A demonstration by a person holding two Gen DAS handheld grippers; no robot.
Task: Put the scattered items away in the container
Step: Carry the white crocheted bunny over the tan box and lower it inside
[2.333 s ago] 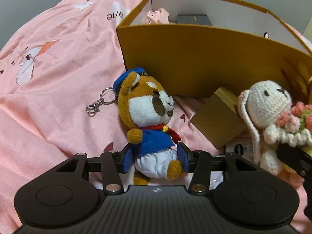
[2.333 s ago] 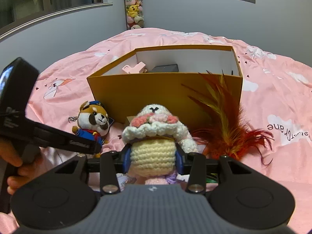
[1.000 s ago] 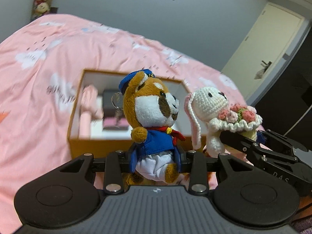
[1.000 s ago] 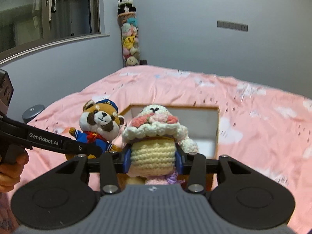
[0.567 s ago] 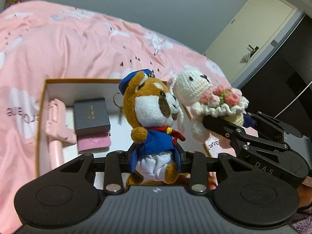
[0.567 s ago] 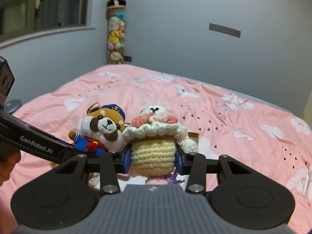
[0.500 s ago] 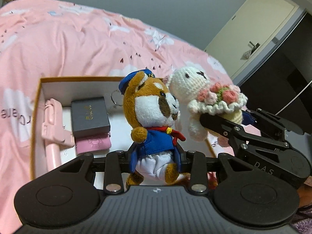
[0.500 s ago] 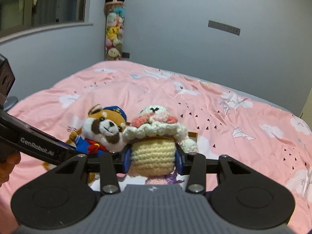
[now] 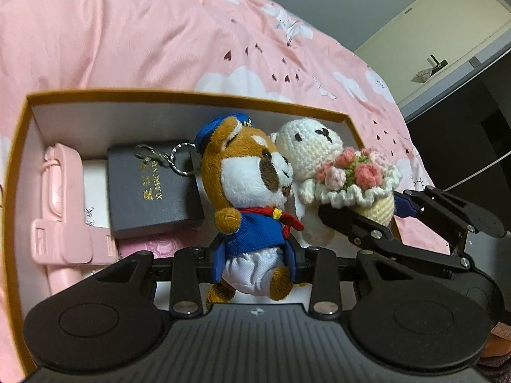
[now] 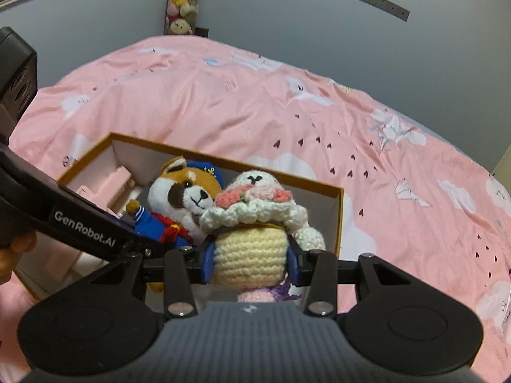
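My left gripper (image 9: pixel 255 261) is shut on a plush red panda (image 9: pixel 249 188) in a blue cap and jacket, gripped at its white trousers. Its keyring (image 9: pixel 179 159) dangles over the box. My right gripper (image 10: pixel 250 263) is shut on a crocheted white bunny (image 10: pixel 252 249) holding a pink flower bouquet. Both toys hang side by side, touching, above the open yellow-brown box (image 9: pixel 191 99), also seen as box (image 10: pixel 338 220). From the right wrist, the panda (image 10: pixel 182 198) sits left of the bunny. The left wrist view has the bunny (image 9: pixel 319 156) on the panda's right.
Inside the box lie a black case with gold lettering (image 9: pixel 150 191), a pink folding holder (image 9: pixel 60 210) and a pink flat item (image 9: pixel 150 245). The pink bedsheet (image 10: pixel 287 111) surrounds the box. A hand (image 10: pixel 16 252) grips the left tool. A door (image 9: pixel 440 41) is far right.
Both grippers have moved forward and down with their toys, and now tilt more steeply over the box. The box interior fills more of both views. The toys stay gripped and close together.
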